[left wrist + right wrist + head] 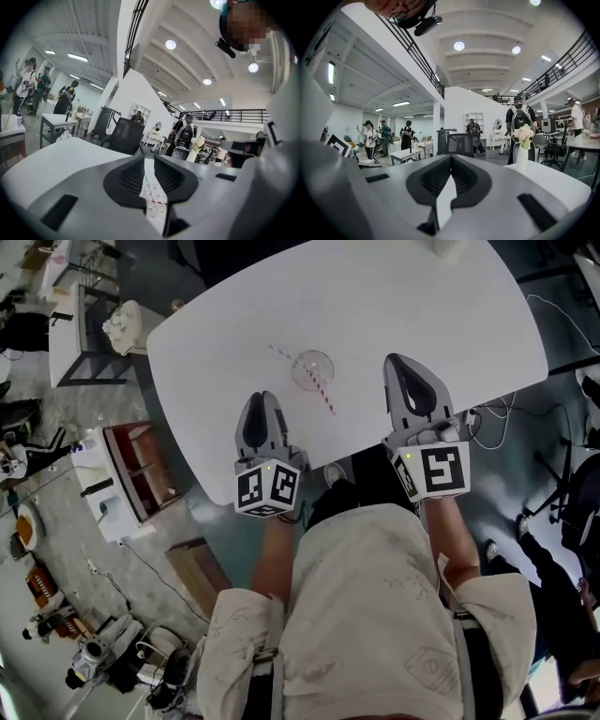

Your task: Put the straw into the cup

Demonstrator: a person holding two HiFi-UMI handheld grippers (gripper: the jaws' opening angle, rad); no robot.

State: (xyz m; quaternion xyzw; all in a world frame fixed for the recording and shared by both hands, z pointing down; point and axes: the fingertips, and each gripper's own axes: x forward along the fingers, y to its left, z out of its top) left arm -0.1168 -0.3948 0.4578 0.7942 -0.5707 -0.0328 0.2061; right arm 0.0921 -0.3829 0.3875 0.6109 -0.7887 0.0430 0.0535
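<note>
cup [157,196]: mostly behind left tongs [149,159] | straw [146,183]: only a sliver shows | white object [448,246]: cut by top edge

A white tabletop [375,324] stands on a grey floor [89,409]; a wooden shelf unit [141,467] sits off its left edge. Round ceiling lights [459,46] shine above a railed mezzanine [234,115].

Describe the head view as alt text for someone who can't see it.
A clear cup stands on a white table with a striped straw across it. The left tool and right tool are at the near edge, both empty.
</note>
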